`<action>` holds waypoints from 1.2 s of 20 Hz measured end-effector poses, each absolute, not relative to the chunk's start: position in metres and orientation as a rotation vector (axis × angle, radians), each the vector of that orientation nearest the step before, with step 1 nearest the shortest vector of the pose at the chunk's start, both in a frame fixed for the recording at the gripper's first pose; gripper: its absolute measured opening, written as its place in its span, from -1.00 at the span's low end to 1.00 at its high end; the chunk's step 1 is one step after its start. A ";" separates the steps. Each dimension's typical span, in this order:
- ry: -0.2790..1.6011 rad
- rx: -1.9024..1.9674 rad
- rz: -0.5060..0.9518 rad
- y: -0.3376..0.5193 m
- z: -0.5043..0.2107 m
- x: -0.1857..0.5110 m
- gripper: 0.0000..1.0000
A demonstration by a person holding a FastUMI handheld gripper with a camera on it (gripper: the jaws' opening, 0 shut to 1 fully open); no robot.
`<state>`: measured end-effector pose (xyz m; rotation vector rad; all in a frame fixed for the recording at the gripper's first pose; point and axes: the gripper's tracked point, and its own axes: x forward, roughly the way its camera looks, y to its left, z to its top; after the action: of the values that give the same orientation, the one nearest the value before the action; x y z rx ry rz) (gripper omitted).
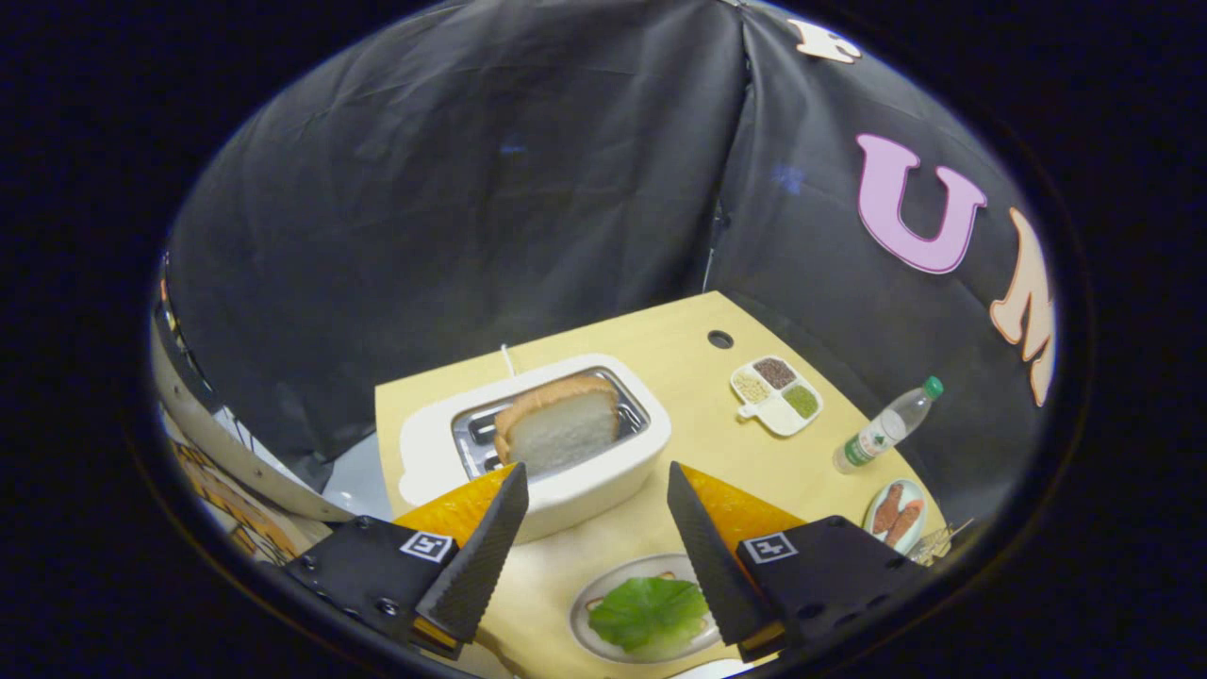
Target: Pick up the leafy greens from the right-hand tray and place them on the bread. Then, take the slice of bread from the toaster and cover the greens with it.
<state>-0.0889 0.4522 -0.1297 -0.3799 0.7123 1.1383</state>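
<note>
A white toaster stands on the wooden table just beyond my fingers, with a slice of bread sticking up from its slot. Below and between the fingers, a plate holds a flat green leaf lying on a bread slice whose corner peeks out at the leaf's edge. My gripper hangs open above the table, tips level with the toaster's near wall, nothing between them.
A small white compartment dish of grains sits to the right of the toaster. A plastic water bottle with a green cap lies near the table's right edge. A small plate with sausages is beside the right finger.
</note>
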 end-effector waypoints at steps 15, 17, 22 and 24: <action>0.874 -0.215 1.089 0.515 -0.147 -0.093 0.87; 0.876 -0.203 1.087 0.517 -0.143 -0.092 0.84; 0.919 -0.235 1.068 0.514 -0.154 -0.094 0.46; 0.940 -0.230 1.073 0.517 -0.156 -0.099 0.27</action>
<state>-0.0989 0.5170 -0.1562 -0.2299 0.9396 1.0729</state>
